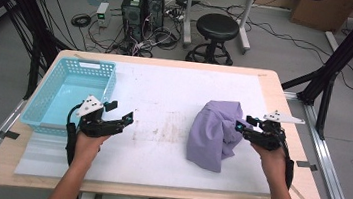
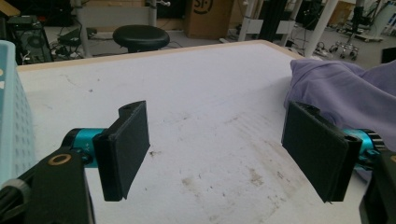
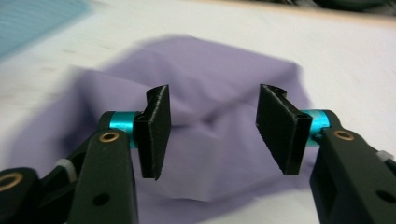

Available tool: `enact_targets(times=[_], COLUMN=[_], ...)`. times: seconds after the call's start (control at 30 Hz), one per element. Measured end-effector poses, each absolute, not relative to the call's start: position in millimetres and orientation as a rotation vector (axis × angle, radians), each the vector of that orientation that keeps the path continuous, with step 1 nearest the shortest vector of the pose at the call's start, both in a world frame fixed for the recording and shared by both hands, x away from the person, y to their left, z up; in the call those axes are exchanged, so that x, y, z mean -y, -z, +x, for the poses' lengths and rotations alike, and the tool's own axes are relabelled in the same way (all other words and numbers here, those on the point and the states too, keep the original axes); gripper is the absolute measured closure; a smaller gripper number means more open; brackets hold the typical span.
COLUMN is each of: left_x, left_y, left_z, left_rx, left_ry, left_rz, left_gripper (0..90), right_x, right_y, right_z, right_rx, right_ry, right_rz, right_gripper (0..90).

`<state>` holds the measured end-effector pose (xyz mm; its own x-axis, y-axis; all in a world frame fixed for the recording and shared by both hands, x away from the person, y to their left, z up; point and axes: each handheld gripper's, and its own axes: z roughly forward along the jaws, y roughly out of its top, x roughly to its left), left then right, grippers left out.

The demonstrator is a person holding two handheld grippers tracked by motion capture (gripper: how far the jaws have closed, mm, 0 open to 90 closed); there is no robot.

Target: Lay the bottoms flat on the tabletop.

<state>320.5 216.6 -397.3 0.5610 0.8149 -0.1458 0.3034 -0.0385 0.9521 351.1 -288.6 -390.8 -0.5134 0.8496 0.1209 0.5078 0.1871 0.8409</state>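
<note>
A: Where do we stand with the purple cloth [image 1: 213, 134]?

B: It lies bunched in a soft heap on the right half of the bench [image 1: 176, 87], on the white sheet, well apart from the blue basket [image 1: 72, 92] at the far left corner. Nothing is holding it.

A: And our right tool [image 1: 239, 128]?

B: Released. In the right gripper view its jaws stand apart with the cloth [image 3: 205, 140] behind and below them, and neither pad presses on the fabric. In the high view the tips sit right at the heap's right edge. We cannot tell whether a tip brushes a fold.

A: Why keep it so close, then?

B: We judge it is placed to take a fold: the heap is humped up toward that side, so a raised ridge is the easiest thing to pinch. A flat spread would give the jaws nothing to bite.

A: The left tool [image 1: 129, 118]?

B: Also released, jaws wide, hovering over the bare, stained middle of the bench with nothing between them. In the left gripper view the cloth [image 2: 345, 93] shows off to one side, beyond one jaw.

A: So it waits between basket and cloth?

B: That is our reading. From there it can reach either way, to take a second corner or to steady the basket.

A: The risk?

B: Soft fabric slips; a shallow pinch may catch only one layer and let the rest trail.
</note>
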Motion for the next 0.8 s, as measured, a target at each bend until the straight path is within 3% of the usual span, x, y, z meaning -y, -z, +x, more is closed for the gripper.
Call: enact_targets(times=[0.17,0.33,0.37,0.4,0.43,0.47,0.5,0.8], left_x=[-214.4,-215.5,-216.4,-217.0,-218.0,-219.3,-219.7,-218.7], left_y=[398.9,400.6,400.5,400.5,400.2,399.8,399.4,397.1], left_z=[320.4,323.5,323.8,324.0,324.1,324.3,323.9,324.9], left_rx=[-0.938,-0.925,-0.926,-0.927,-0.922,-0.920,-0.924,-0.913], left_ry=[-0.529,-0.526,-0.522,-0.524,-0.522,-0.517,-0.517,-0.511], left_rz=[1.607,1.596,1.586,1.578,1.578,1.565,1.558,1.546], left_gripper=[23.4,23.4,23.4,23.5,23.5,23.5,23.5,23.6], right_x=[287.8,279.8,278.4,275.8,275.8,276.5,276.1,248.5], right_y=[404.4,431.1,434.9,437.7,437.7,435.9,434.4,396.7], right_z=[379.3,406.3,408.4,408.7,408.7,407.9,407.4,402.5], right_rx=[-2.094,-2.160,-2.179,-2.202,-2.202,-2.237,-2.238,-2.194], right_ry=[-1.073,-0.878,-0.850,-0.819,-0.819,-0.858,-0.855,-1.070], right_rz=[1.395,1.511,1.525,1.527,1.527,1.520,1.505,1.335], right_gripper=[37.7,37.3,42.2,57.9,57.9,78.0,83.1,84.5])
